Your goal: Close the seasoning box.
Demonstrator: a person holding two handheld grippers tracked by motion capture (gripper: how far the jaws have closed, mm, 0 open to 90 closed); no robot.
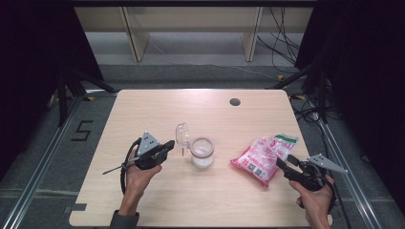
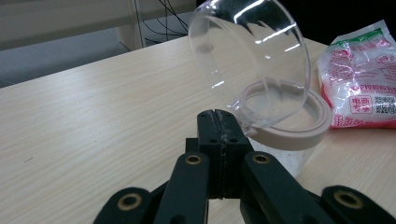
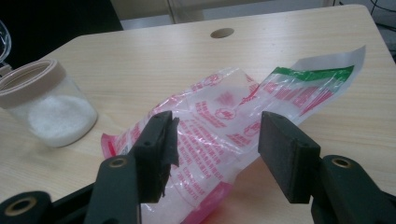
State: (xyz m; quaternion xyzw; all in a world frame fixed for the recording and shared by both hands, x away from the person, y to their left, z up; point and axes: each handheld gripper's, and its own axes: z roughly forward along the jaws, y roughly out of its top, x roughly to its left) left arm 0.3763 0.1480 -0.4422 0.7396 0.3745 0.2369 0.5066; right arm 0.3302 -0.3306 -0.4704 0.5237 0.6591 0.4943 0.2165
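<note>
jar lid (image 2: 252,60) clamped by left gripper (image 2: 218,122).

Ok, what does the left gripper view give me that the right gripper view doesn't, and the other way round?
Left gripper view alone: the shut left gripper and the clear domed plastic lid standing open above the jar. Right gripper view alone: the open right gripper around the bag, and the round hole in the tabletop. Both: the clear jar of white grains with a beige rim, the pink-and-white plastic bag and the light wooden table.
</note>
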